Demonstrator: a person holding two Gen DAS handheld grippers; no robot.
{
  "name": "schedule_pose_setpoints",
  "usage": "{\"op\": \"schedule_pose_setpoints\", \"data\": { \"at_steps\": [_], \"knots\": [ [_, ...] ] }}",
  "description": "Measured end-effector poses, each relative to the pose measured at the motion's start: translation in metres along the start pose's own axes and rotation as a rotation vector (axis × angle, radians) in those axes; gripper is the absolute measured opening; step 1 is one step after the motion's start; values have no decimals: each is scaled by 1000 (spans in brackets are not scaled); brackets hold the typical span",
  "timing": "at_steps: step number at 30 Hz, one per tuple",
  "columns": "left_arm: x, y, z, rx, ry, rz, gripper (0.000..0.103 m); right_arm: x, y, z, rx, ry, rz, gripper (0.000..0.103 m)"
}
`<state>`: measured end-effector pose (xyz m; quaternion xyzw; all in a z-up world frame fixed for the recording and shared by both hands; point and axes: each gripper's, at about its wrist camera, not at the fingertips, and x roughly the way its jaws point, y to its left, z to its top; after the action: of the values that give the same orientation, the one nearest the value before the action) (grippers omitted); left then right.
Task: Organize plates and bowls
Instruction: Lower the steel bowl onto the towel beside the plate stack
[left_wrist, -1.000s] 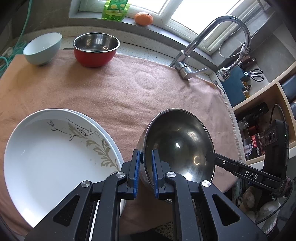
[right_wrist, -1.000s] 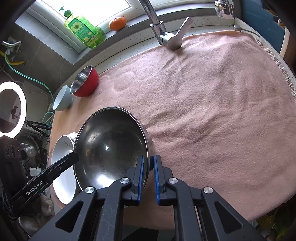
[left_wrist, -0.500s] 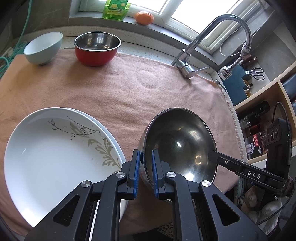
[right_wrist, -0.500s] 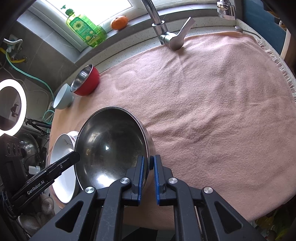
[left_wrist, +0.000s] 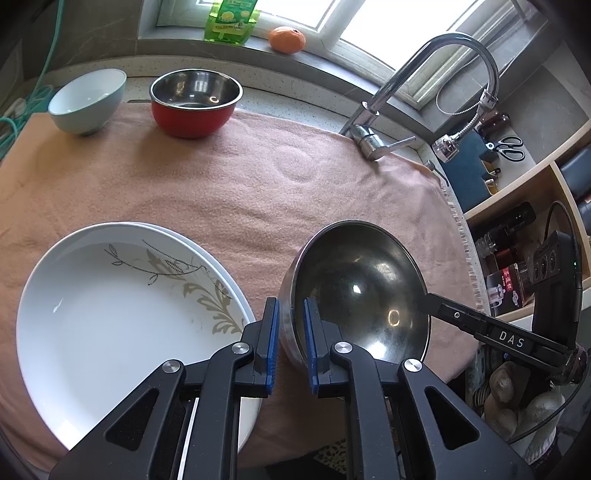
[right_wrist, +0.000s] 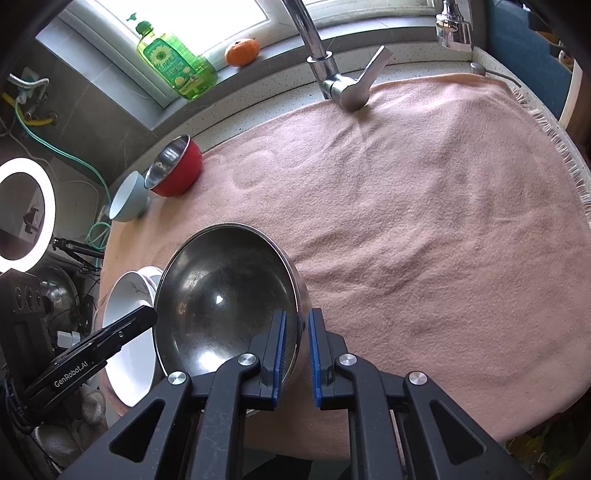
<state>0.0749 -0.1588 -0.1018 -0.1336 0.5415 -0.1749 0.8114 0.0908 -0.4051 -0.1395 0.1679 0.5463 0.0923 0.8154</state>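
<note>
Just beside the white plates (left_wrist: 110, 314), on the desk's pink cloth (left_wrist: 221, 184), sits the steel bowl (left_wrist: 362, 288). The left tool (left_wrist: 290, 332) clamps one rim for a steady two-sided hold; the right tool (right_wrist: 295, 350) jaws are opening, the opposite rim between them.

Left gripper (left_wrist: 290, 330): black angular plastic linkage, blue pads lining both fingers (left_wrist: 272, 332), round silver pivot screws; white "GenRobot.AI" lettering seen from right wrist. Right gripper (right_wrist: 295, 341): same build, white "DAS" lettering seen from left wrist.
</note>
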Motion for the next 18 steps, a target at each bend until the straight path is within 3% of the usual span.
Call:
{"op": "schedule_pose_setpoints", "data": {
  "at_steps": [18],
  "knots": [
    [-25,21,13,-43,-46,-36,12,-20,20,15,-4,-59,-13,14]
  ]
}}
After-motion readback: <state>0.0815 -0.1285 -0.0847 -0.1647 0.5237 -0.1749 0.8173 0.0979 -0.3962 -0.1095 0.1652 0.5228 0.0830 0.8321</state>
